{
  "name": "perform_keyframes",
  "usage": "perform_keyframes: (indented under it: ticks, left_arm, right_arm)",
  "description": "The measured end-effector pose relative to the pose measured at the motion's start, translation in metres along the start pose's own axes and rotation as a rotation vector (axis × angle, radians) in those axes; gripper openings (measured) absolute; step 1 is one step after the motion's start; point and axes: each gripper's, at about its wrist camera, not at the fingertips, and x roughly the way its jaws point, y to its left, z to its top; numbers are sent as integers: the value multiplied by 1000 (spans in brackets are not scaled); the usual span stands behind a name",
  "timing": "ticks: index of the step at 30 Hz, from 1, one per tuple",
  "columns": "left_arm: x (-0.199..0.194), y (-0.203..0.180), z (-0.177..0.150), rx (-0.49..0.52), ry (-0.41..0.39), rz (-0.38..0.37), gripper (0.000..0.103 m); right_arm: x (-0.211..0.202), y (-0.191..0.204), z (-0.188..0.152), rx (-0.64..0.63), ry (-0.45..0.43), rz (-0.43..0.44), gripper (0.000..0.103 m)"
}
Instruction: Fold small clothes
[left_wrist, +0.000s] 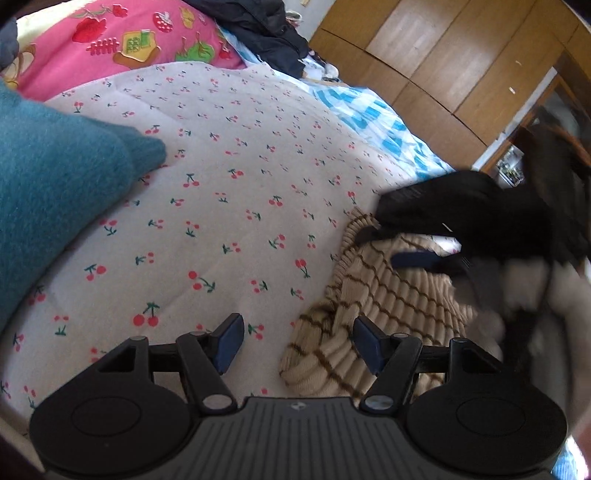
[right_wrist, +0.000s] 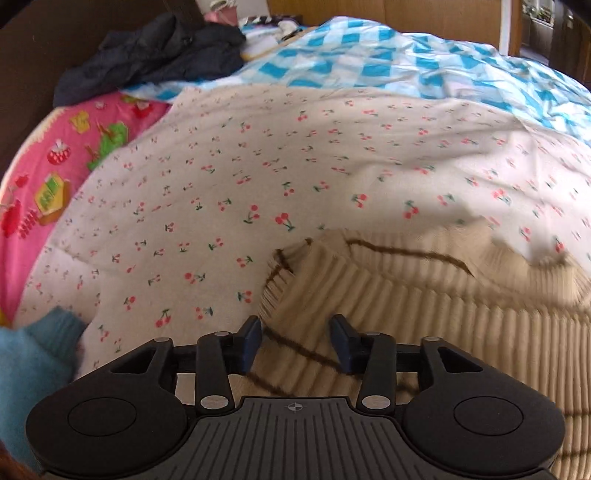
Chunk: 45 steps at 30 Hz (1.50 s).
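Note:
A beige ribbed knit garment with thin brown stripes (left_wrist: 384, 295) lies crumpled on the cherry-print quilt (left_wrist: 229, 192). My left gripper (left_wrist: 297, 341) is open and empty, low over the quilt, with its right finger at the garment's left edge. My right gripper (left_wrist: 388, 245) shows in the left wrist view, above the garment's far edge. In the right wrist view the right gripper (right_wrist: 295, 341) is open, hovering over the garment (right_wrist: 424, 317); nothing is pinched between its fingers. The quilt (right_wrist: 258, 177) spreads beyond it.
A teal fuzzy garment (left_wrist: 55, 184) lies at the left, also seen in the right wrist view (right_wrist: 33, 354). A pink fruit-print blanket (left_wrist: 140, 40), a dark jacket (right_wrist: 155, 55) and a blue checked sheet (right_wrist: 406, 62) lie at the back. A wooden wardrobe (left_wrist: 443, 62) stands beyond the bed.

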Motion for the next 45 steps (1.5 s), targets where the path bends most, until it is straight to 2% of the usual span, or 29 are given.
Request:
perform_keyframes:
  ticks: [4,7,10,12,13,15,17,21,24,27,30,34,39,42,45]
  left_arm:
    - [-1,2,0,-4,17,-13,70]
    - [-5,2,-5,4,28,-17,70]
    - [-13,2,-14,25,33,-19,70]
    - [-11,-1,-16,41,33,-2,72]
    - [-8,-3,-17,48,28,3,73]
    - [-3,-10,-19,74,6,16,75]
    - [0,-17,-22,108,-4,25,82]
    - [4,-21,-28,129,-15,30,86]
    - [3,-20,-27,106,-19,-1,85]
    - [5,-18,-27,80,-14,-52,76]
    - [8,-23,-28,111,-7,-37,67]
    - [5,-19,-27,77,7,-84,52]
    - [9,-18,-25,55,20,-96,48]
    - [6,-23,-27,93,4,-98,43]
    - [2,-32,-29,150,-10,-125,32]
  right_arm:
    - [10,17,6,-67,33,-37,53]
    - [22,29,4,-145,60,-89,53]
    - [27,36,-2,-221,51,-123,51]
    - [26,34,-3,-230,44,-133,45]
    - [25,32,-2,-224,41,-137,37]
    - [21,24,0,-199,40,-116,30]
    - [15,17,2,-172,38,-94,20]
    - [5,7,3,-129,22,-49,15]
    - [-2,0,1,-103,4,-20,14]
    - [-13,-8,0,-75,-17,13,13]
    - [-24,-17,0,-42,-37,38,13]
    - [-37,-29,0,-7,-57,62,13]
    - [-50,-42,-2,30,-77,93,13]
    - [-58,-49,-4,47,-91,106,12]
    - [-69,-60,-6,71,-112,124,13]
